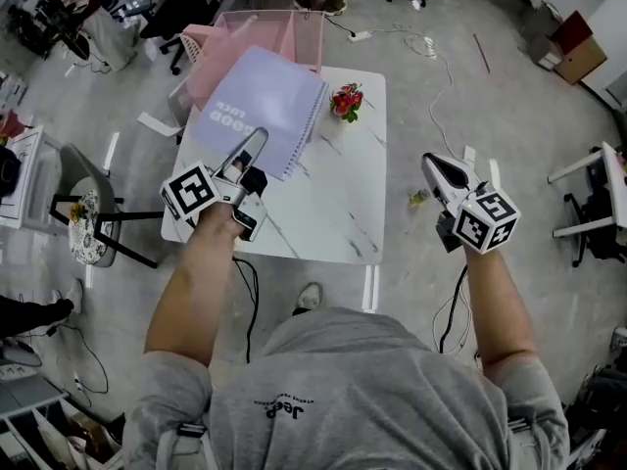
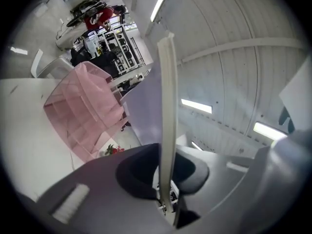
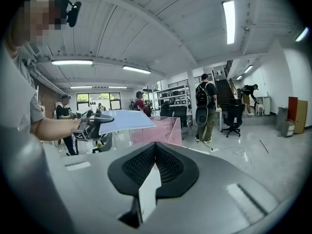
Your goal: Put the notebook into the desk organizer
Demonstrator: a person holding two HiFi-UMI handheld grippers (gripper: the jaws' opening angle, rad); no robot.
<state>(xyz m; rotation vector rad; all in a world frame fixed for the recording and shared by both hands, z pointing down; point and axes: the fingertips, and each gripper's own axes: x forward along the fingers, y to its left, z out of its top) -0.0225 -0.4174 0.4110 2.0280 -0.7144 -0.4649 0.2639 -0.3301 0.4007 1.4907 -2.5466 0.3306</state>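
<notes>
A lavender spiral notebook [image 1: 265,111] hangs tilted above the white marble table [image 1: 333,213], its far end over the pink mesh desk organizer [image 1: 279,32] at the table's far edge. My left gripper [image 1: 255,145] is shut on the notebook's near edge. In the left gripper view the notebook [image 2: 146,106] stands edge-on between the jaws of my left gripper [image 2: 165,179], with the organizer [image 2: 83,116] to the left. My right gripper [image 1: 437,167] hovers to the right of the table, jaws together and holding nothing. From the right gripper [image 3: 155,152] I see the notebook [image 3: 124,121] raised in front of the organizer [image 3: 163,130].
A small bunch of red flowers [image 1: 346,101] lies near the table's far right corner. A chair [image 1: 88,213] stands to the left of the table. Cables run over the floor to the right. People [image 3: 204,106] stand in the room behind.
</notes>
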